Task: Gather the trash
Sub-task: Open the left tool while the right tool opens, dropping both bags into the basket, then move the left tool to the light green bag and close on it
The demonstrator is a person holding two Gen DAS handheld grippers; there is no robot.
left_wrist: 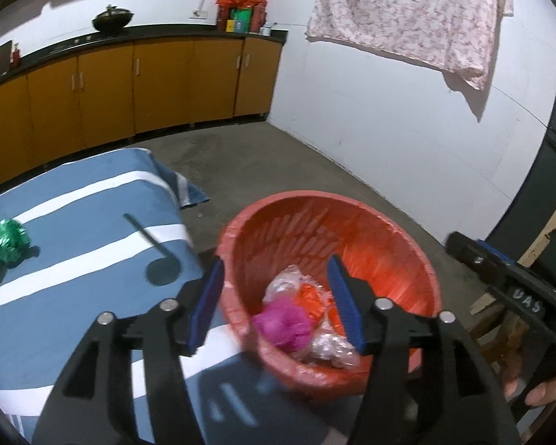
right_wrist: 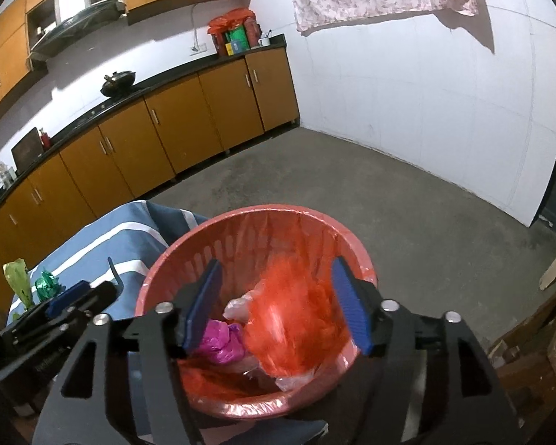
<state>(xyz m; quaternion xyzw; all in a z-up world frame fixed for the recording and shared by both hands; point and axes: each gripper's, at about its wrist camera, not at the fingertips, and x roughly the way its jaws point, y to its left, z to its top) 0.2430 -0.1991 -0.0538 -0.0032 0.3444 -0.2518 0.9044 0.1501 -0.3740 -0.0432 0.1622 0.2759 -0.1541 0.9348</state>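
Hovering over the round red plastic basket (right_wrist: 255,307), you are holding both the left gripper (left_wrist: 278,306) and right gripper (right_wrist: 278,306) with jaws apart, empty. Crumpled pink bag (left_wrist: 283,324) is lying inside; blurred orange bag (right_wrist: 296,319) above it. Green foil wad (left_wrist: 9,241) is sitting at nine o'clock on the blue striped cloth (left_wrist: 74,222).

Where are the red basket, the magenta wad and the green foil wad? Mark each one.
red basket (left_wrist: 315,200): left wrist view, far rim.
magenta wad (left_wrist: 283,324): left wrist view, middle of the crumpled lump inside the basket.
green foil wad (left_wrist: 9,243): left wrist view, centre, on the striped cloth.
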